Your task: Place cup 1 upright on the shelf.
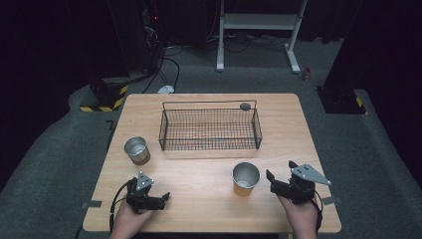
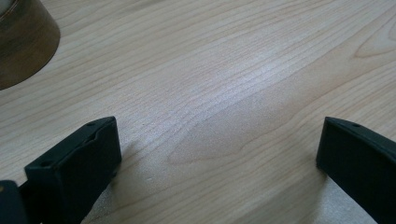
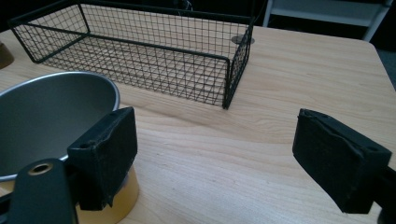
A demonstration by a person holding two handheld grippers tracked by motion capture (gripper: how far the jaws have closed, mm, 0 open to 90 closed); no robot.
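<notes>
- Grippers sit at the near edge of the wooden table, one in each of the person's hands, both resting low on or just above the wood as if waiting to begin.
- Left gripper has its jaws spread wide with bare tabletop between them; it grasps nothing, and in the left gripper view its jaws stand apart at the bottom corners, with the brown base of a cup showing at the top left corner.
- Right gripper is likewise released, jaws wide apart and empty; it points toward the basket, and its left jaw stands just beside the nearer cup, which suggests that cup is the one it is lined up to take.
- Nearer cup, metal inside with a tan outer wall, stands upright and empty just left of the right gripper, close enough for a short reach.
- Second cup, darker brown outside, stands upright farther back on the left, near the basket's left end and ahead of the left gripper, so each hand has a cup on its own side.
- Wire basket lies empty across the middle of the table beyond both cups, seemingly the place they are meant to go.
- Small round dark disc lies on the table just behind the basket's far right corner.
</notes>
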